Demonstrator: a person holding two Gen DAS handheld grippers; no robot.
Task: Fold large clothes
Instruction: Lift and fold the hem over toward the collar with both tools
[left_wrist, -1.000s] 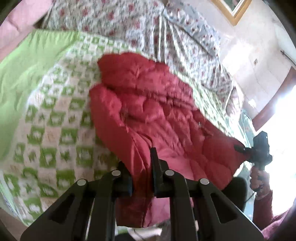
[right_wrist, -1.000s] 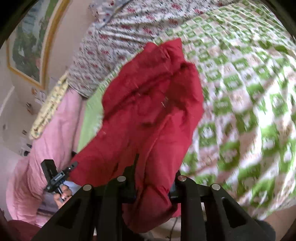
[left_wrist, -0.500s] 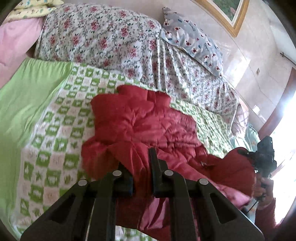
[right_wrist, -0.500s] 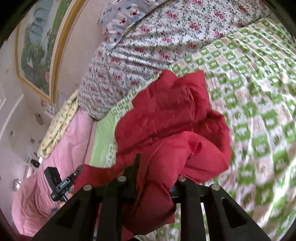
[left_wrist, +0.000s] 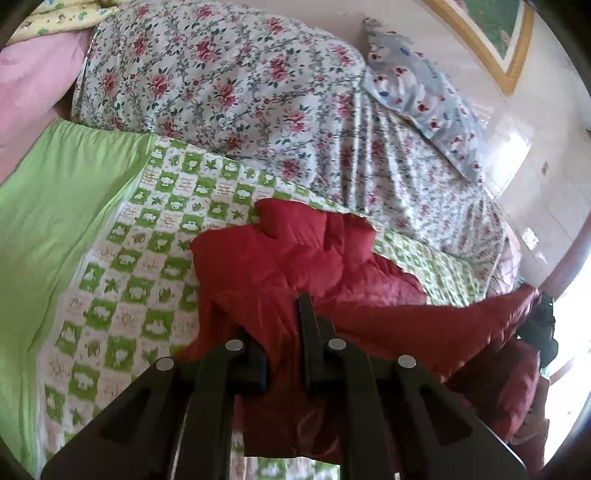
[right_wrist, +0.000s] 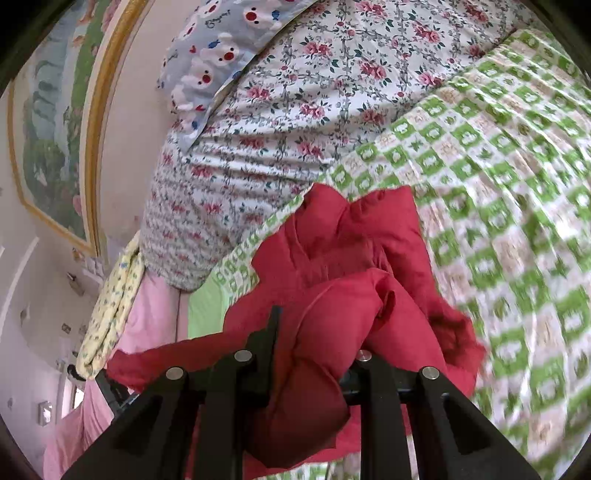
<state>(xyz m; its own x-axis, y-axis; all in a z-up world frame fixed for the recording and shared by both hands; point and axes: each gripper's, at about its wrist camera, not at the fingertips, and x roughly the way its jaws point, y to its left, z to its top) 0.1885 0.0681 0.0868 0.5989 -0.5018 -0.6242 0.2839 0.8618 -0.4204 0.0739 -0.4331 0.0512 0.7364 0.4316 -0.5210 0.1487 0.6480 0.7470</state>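
A red puffy jacket (left_wrist: 295, 266) lies on a green-and-white checked quilt (left_wrist: 147, 295). Its near edge is lifted and stretched between the two grippers, over the part still on the bed. My left gripper (left_wrist: 280, 325) is shut on that edge, with red cloth bunched between its fingers. At the far right of the left wrist view the right gripper (left_wrist: 539, 325) holds the other end. In the right wrist view my right gripper (right_wrist: 314, 343) is shut on a thick fold of the jacket (right_wrist: 351, 251), which hides its right finger. The left gripper (right_wrist: 110, 387) shows dimly at lower left.
A rolled floral duvet (left_wrist: 240, 92) and a blue-grey pillow (left_wrist: 424, 99) lie at the head of the bed just beyond the jacket. A green sheet (left_wrist: 55, 221) and pink blanket (left_wrist: 29, 92) lie to the left. A framed picture (right_wrist: 55, 129) hangs on the wall.
Both grippers have carried the jacket's near edge forward toward the head of the bed. The stretch of jacket lying flat has shortened, and the duvet and pillow look closer.
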